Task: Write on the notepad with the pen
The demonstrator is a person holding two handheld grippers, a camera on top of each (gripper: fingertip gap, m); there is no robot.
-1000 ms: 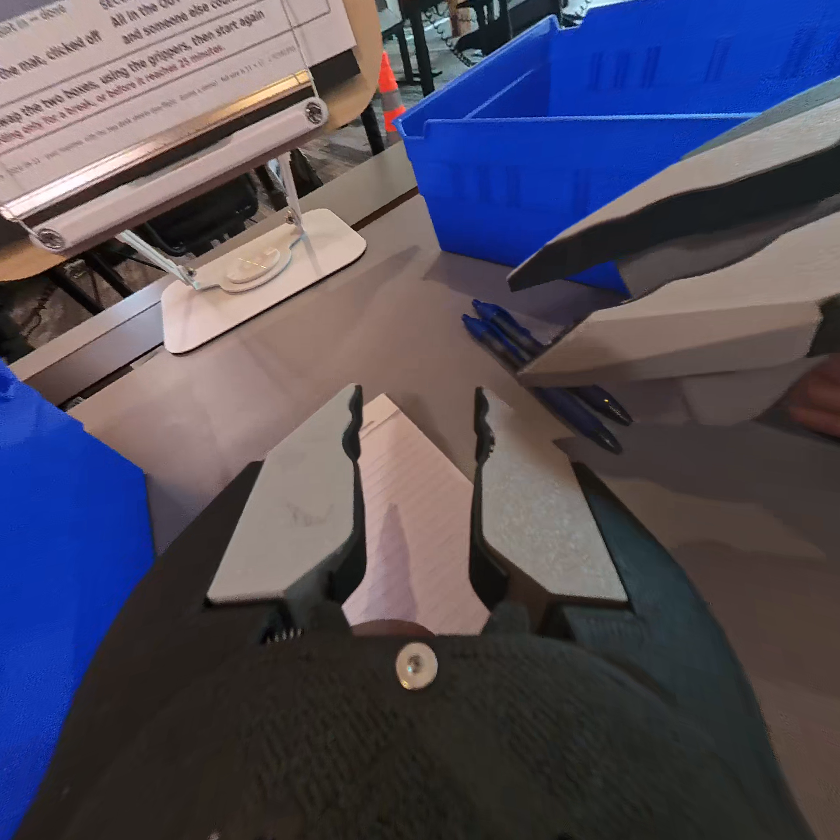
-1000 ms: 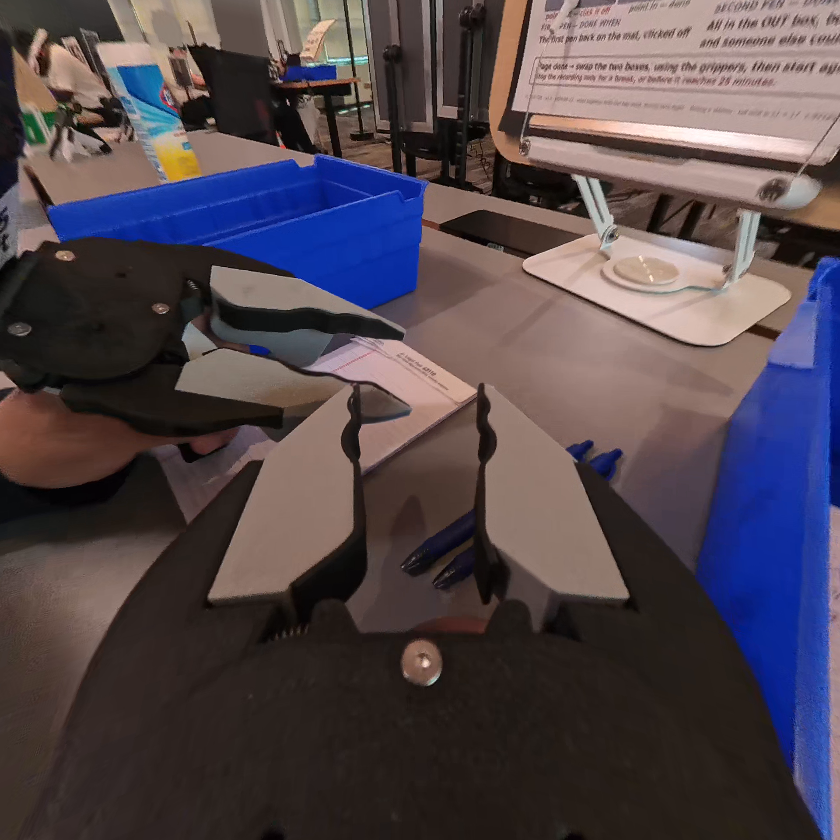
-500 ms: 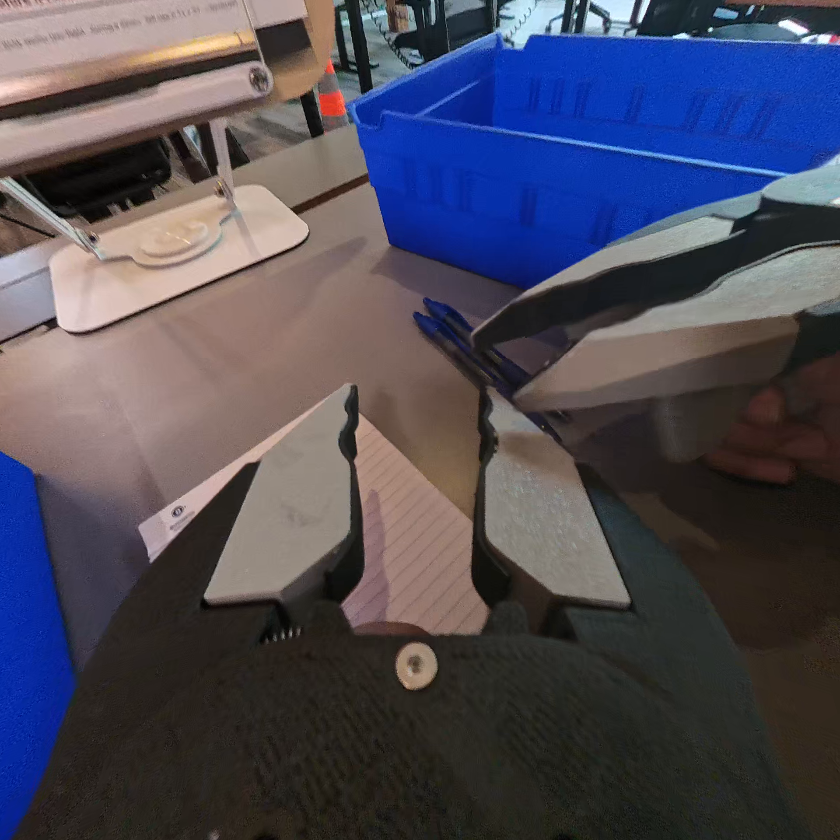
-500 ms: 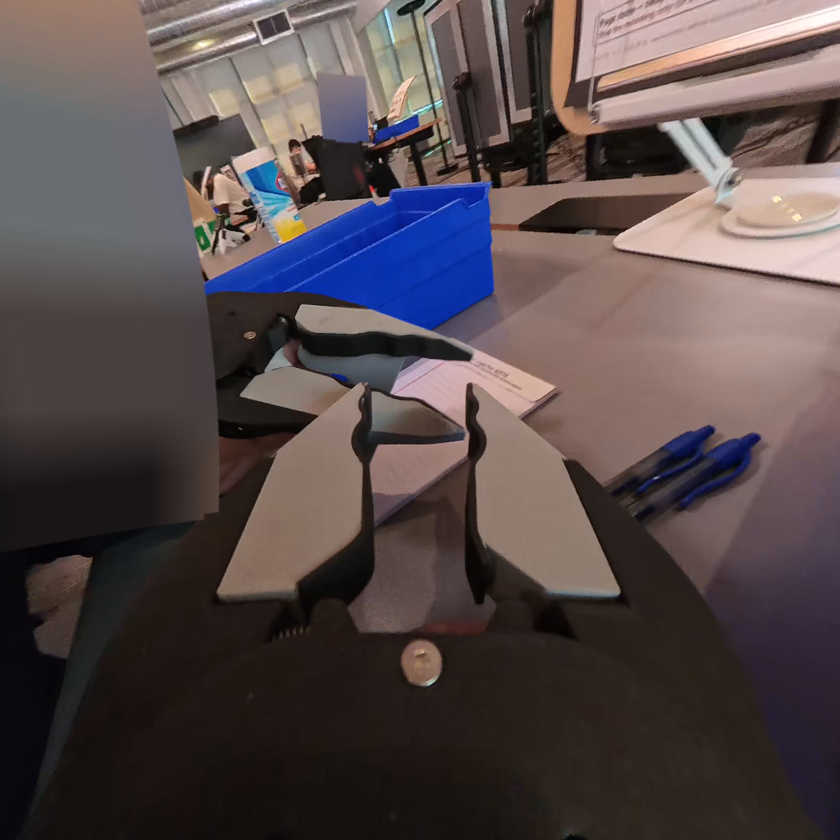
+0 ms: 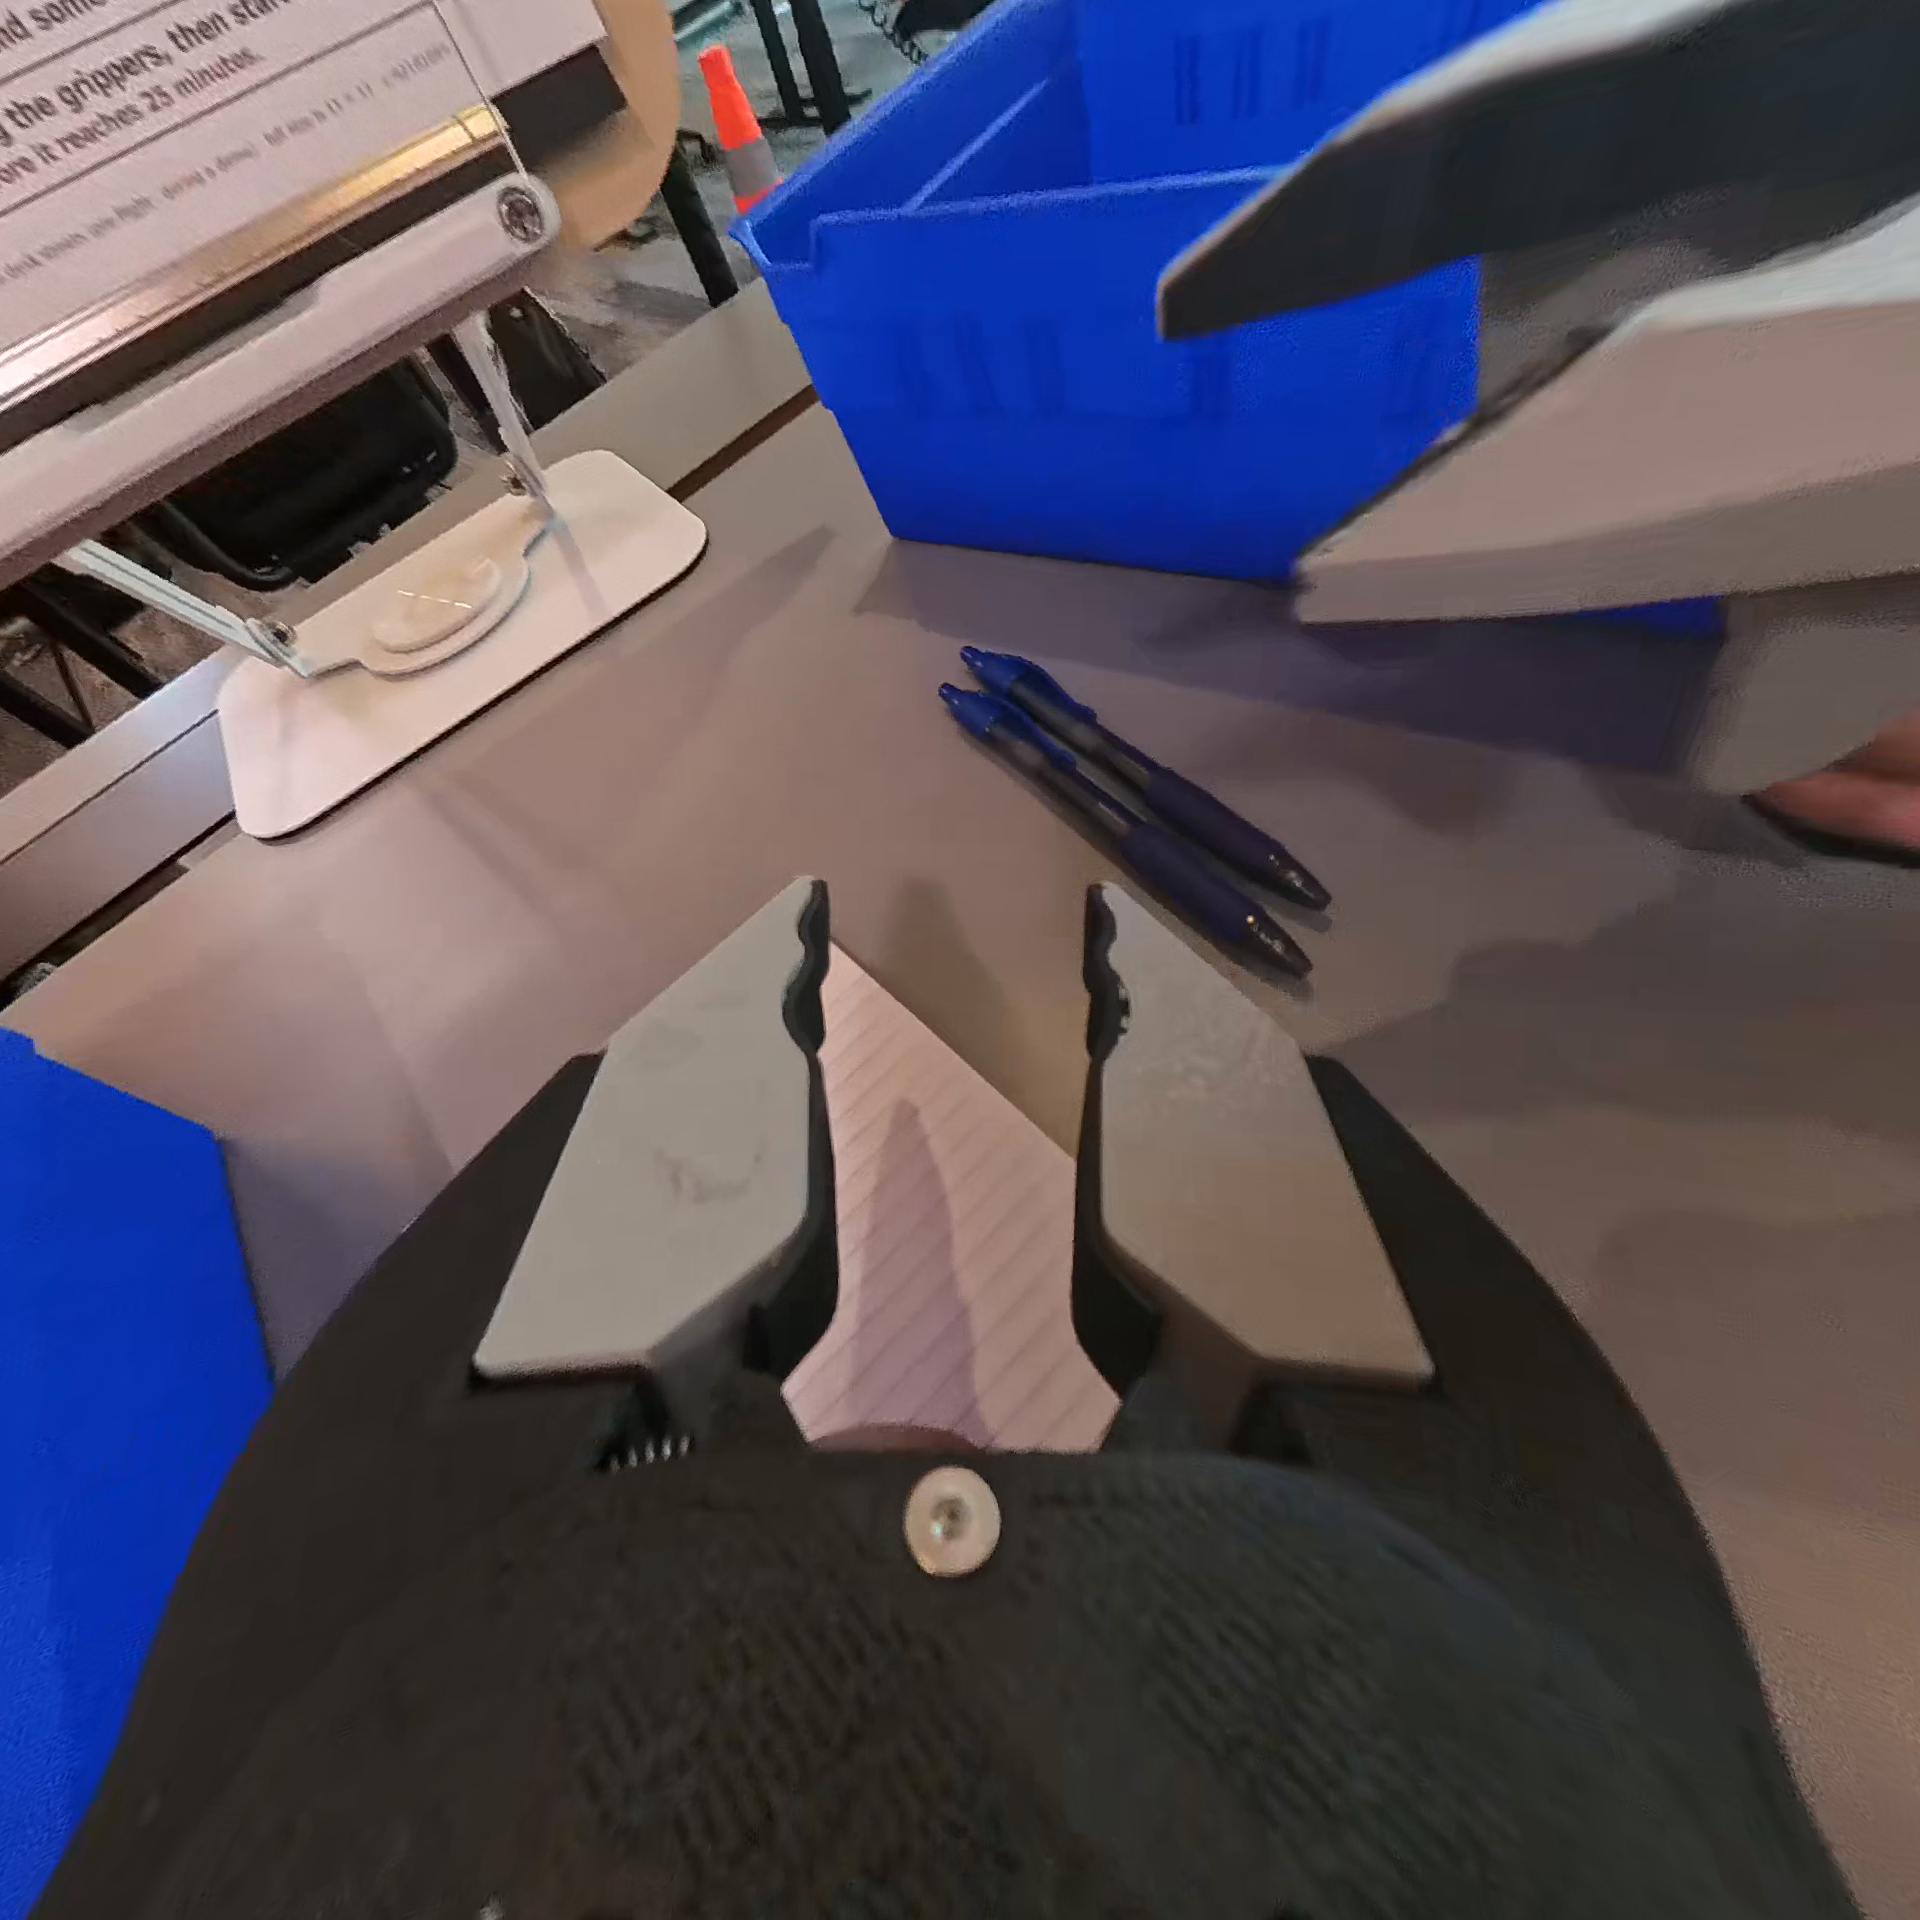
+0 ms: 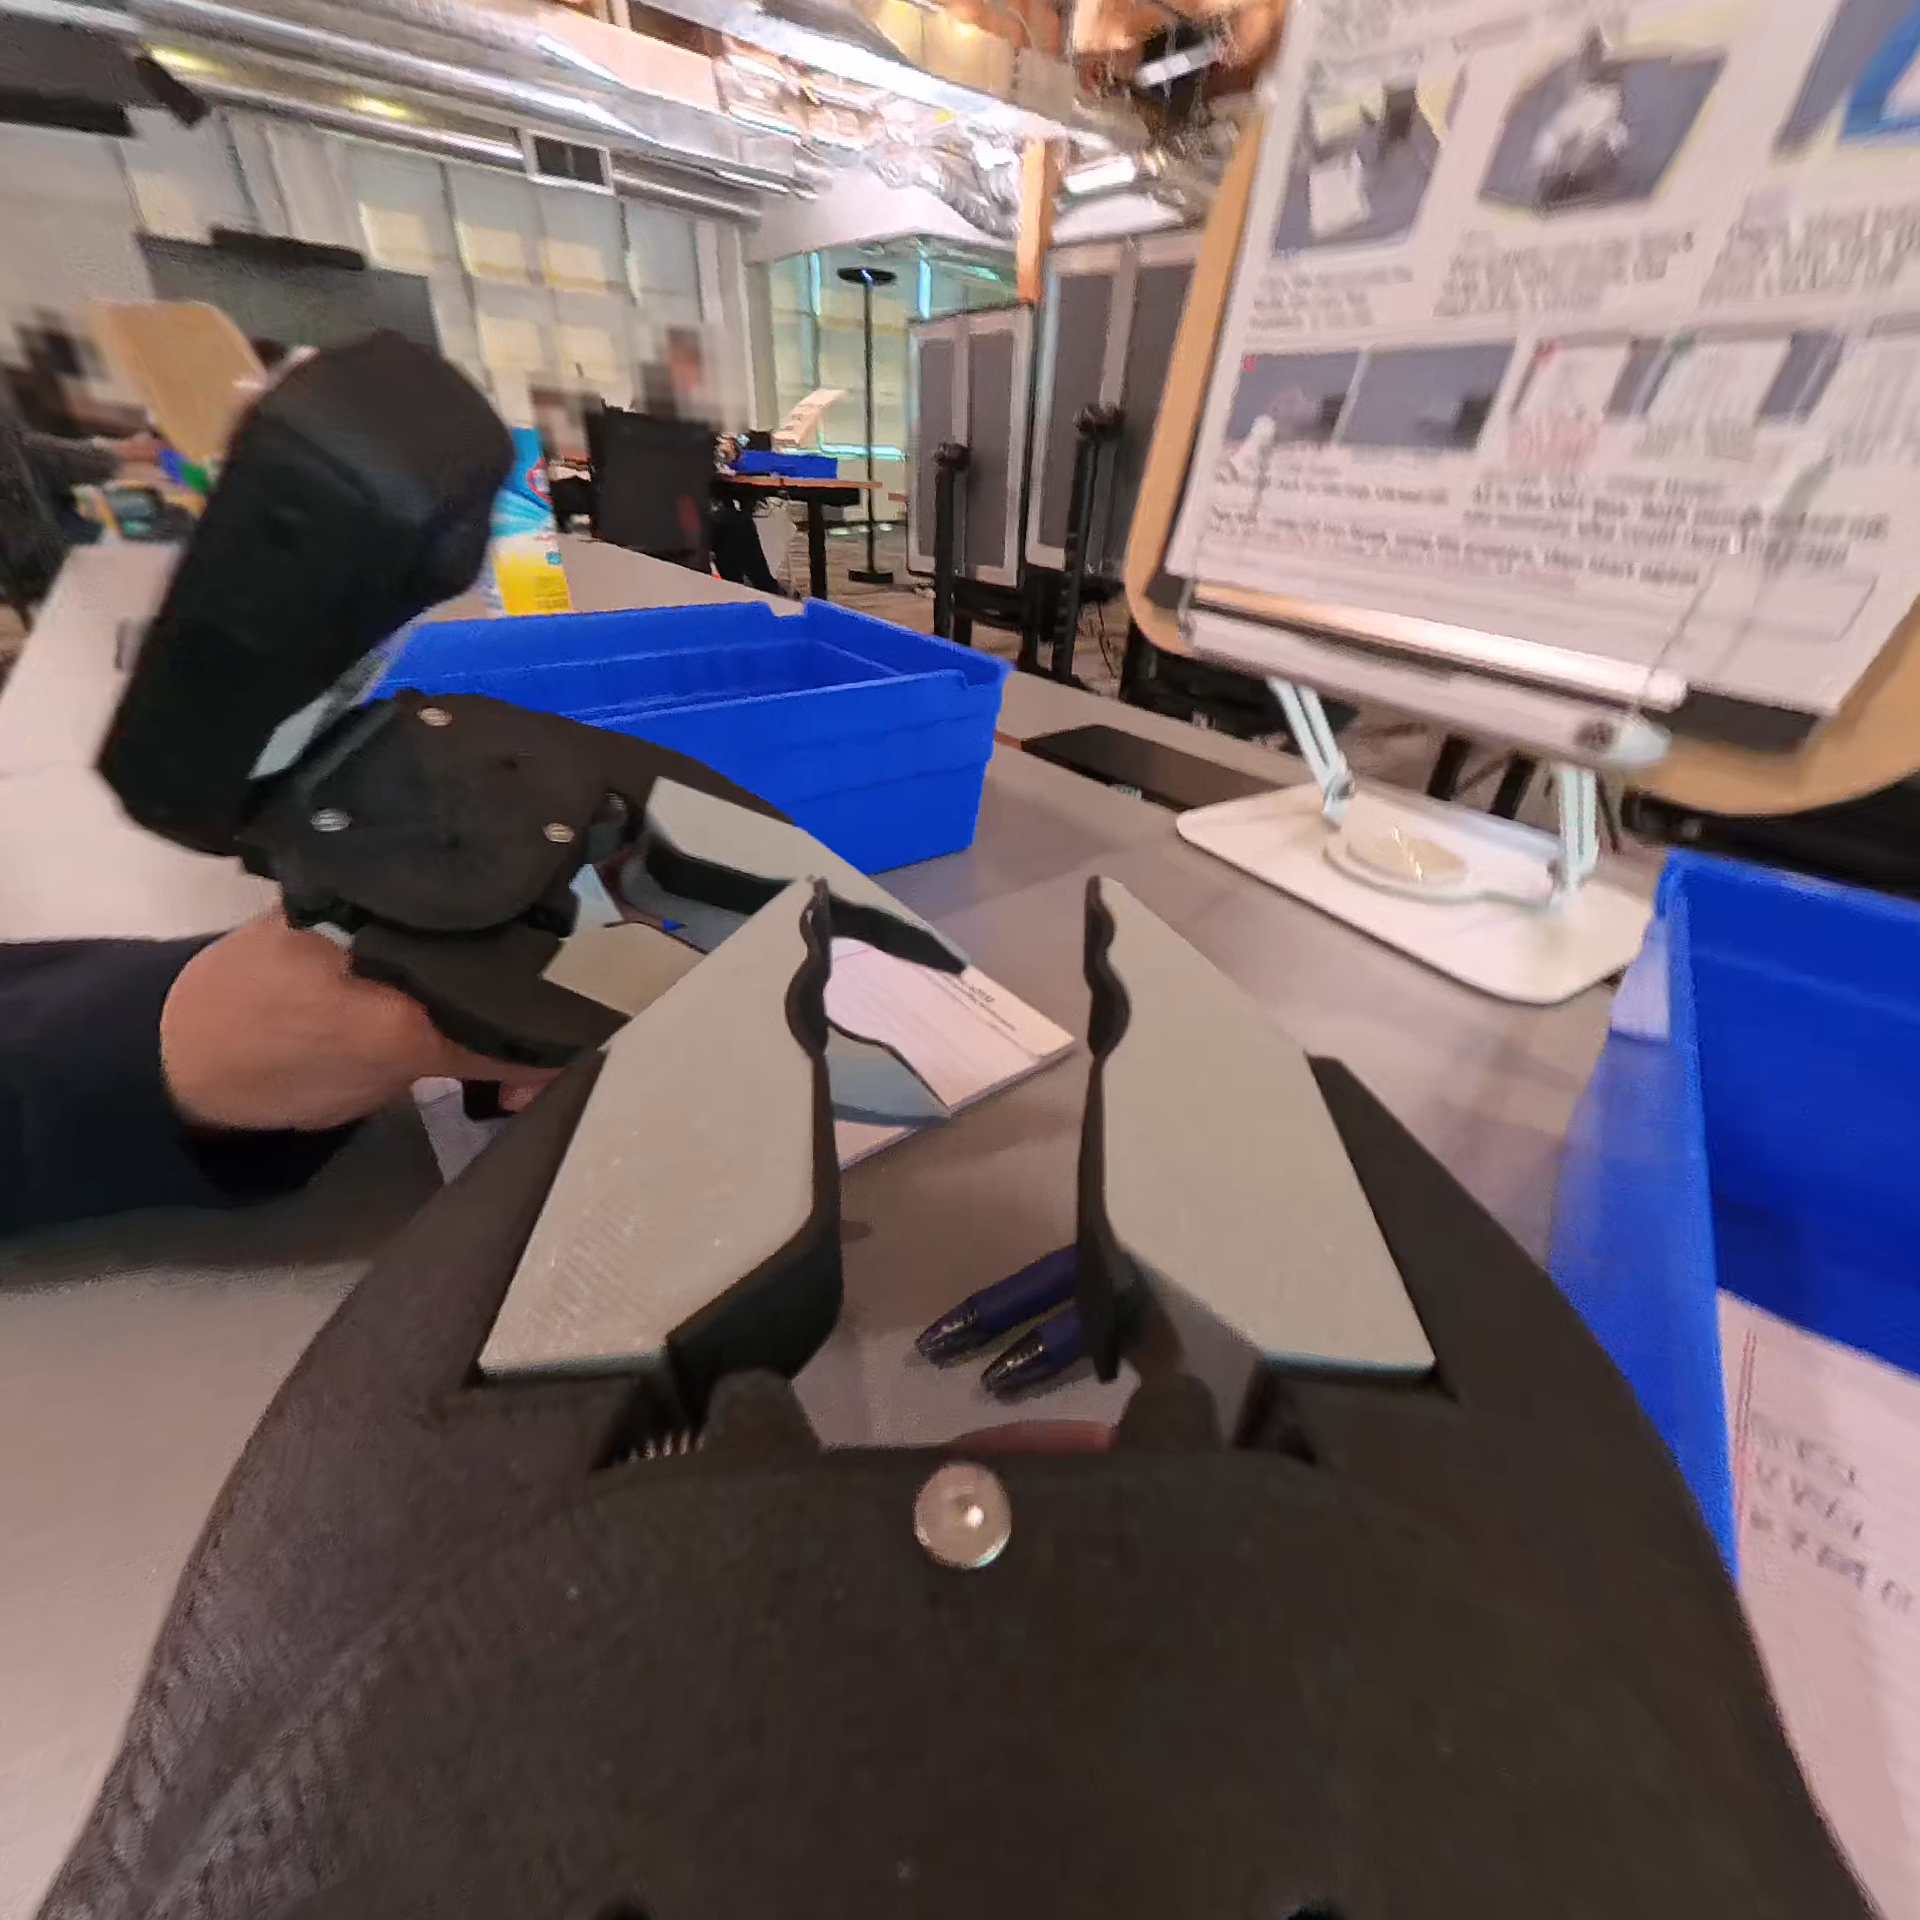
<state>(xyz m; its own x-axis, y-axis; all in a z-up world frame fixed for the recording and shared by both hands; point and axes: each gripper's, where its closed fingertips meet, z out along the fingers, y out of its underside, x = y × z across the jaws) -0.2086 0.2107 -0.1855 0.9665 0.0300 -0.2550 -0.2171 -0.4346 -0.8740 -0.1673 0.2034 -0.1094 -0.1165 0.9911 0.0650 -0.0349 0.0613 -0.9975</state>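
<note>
The left gripper (image 5: 951, 935) has its grey fingers (image 5: 686, 1153) spread apart and empty, poised above the white lined notepad (image 5: 935, 1226), which lies flat on the grey tabletop (image 5: 644, 831). The right gripper (image 6: 951, 925) likewise has its fingers (image 6: 1236, 1174) parted, holding nothing, raised above two dark blue click pens (image 5: 1132, 810) lying side by side, touching, on the tabletop just beside the notepad's corner. A blue plastic bin (image 5: 1039, 364) stands beyond the pens. A white document stand (image 5: 436, 644) carrying a printed sheet sits farther back.
</note>
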